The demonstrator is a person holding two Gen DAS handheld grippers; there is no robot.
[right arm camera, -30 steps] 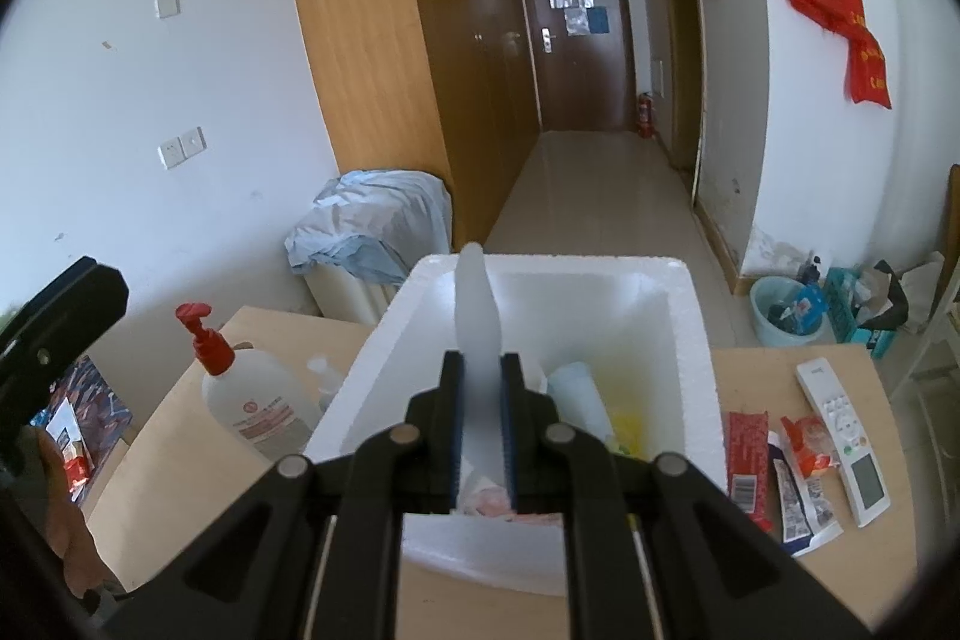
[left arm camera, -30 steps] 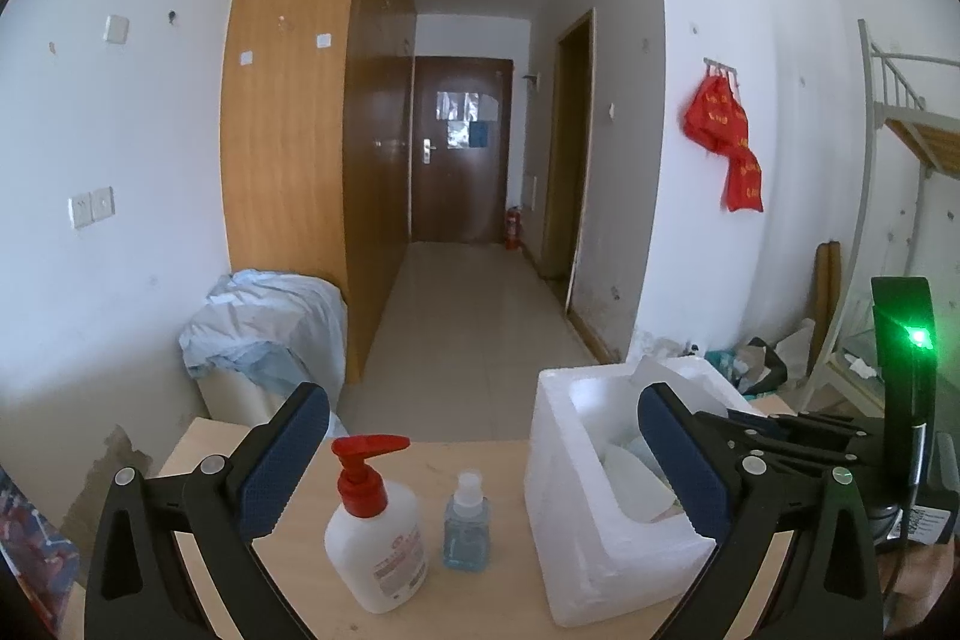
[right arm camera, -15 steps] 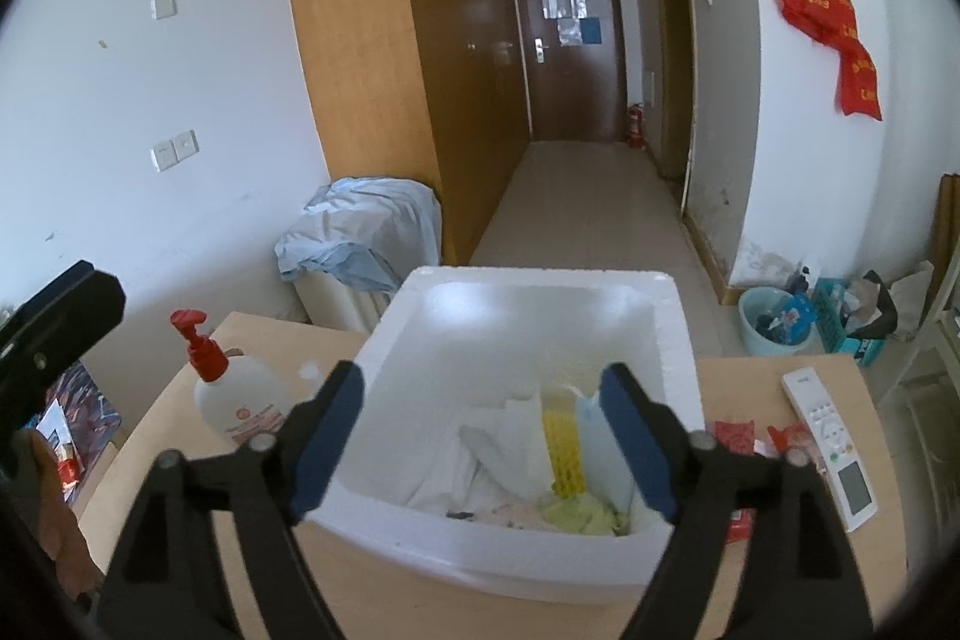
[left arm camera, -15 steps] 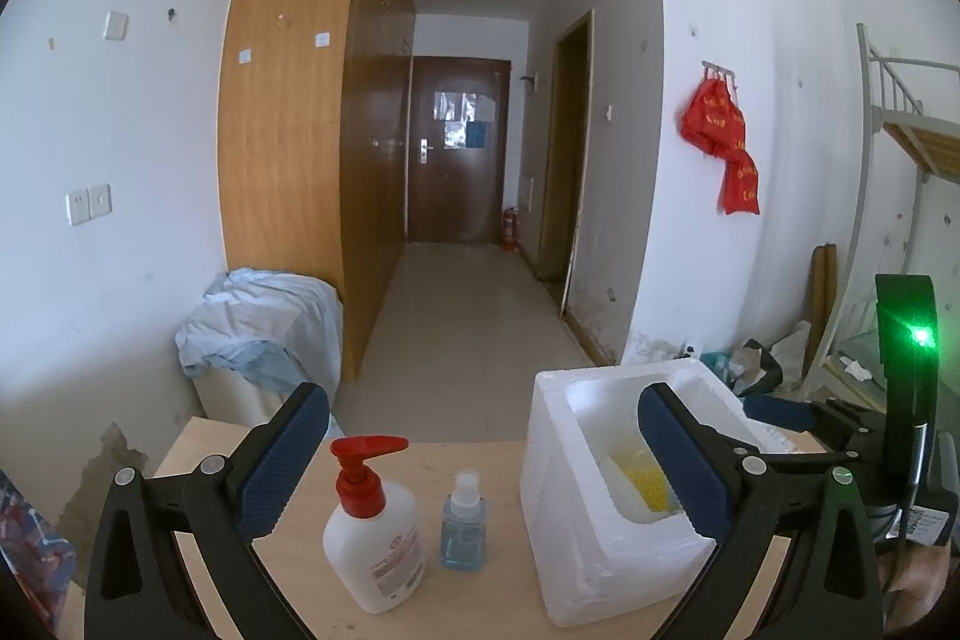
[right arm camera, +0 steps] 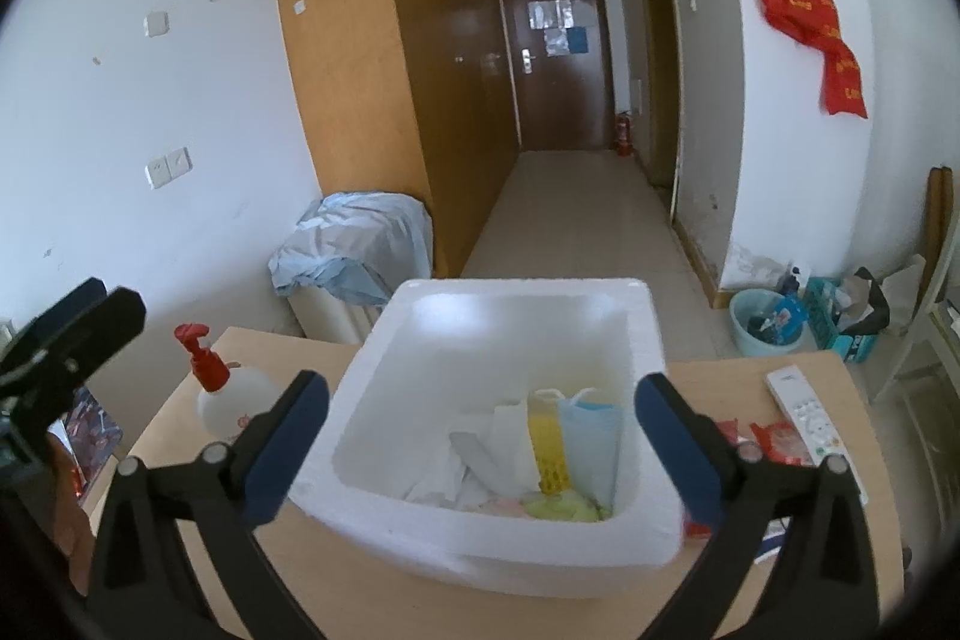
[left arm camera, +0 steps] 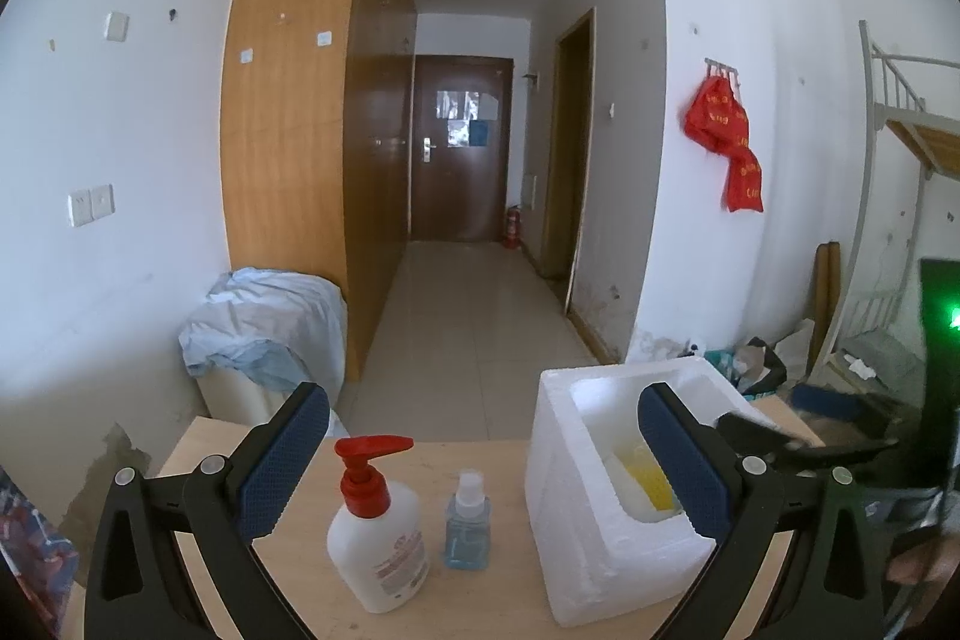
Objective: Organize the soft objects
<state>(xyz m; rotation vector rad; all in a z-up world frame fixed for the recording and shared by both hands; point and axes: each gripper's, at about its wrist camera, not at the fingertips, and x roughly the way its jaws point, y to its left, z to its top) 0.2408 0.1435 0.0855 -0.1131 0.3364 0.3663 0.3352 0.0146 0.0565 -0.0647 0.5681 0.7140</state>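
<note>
A: How many containers stand on your tabletop (right arm camera: 288, 556)?

B: Three. One white foam box (right arm camera: 498, 532) at lower centre of the right wrist view; one white pump bottle (left arm camera: 378, 538) with a red pump, and one small clear bottle (left arm camera: 467, 526) of blue liquid just right of it, at the bottom centre of the left wrist view.

A: Where are the soft objects?

B: Inside the foam box: one white cloth (right arm camera: 480, 460), one yellow piece (right arm camera: 549, 451), one pale blue piece (right arm camera: 591, 448) and a greenish item (right arm camera: 564, 508), packed touching one another.

A: And your grippers?

B: Two. Your right gripper (right arm camera: 480, 454) hangs over the box, its fingers (right arm camera: 288, 451) opening to their widest, gripping nothing. Your left gripper (left arm camera: 480, 466) has its fingers (left arm camera: 282, 466) spread wide, empty, framing both bottles.

A: Anything else?

B: One white remote (right arm camera: 810, 415) and red packets (right arm camera: 780, 445) at the right of the box.
</note>
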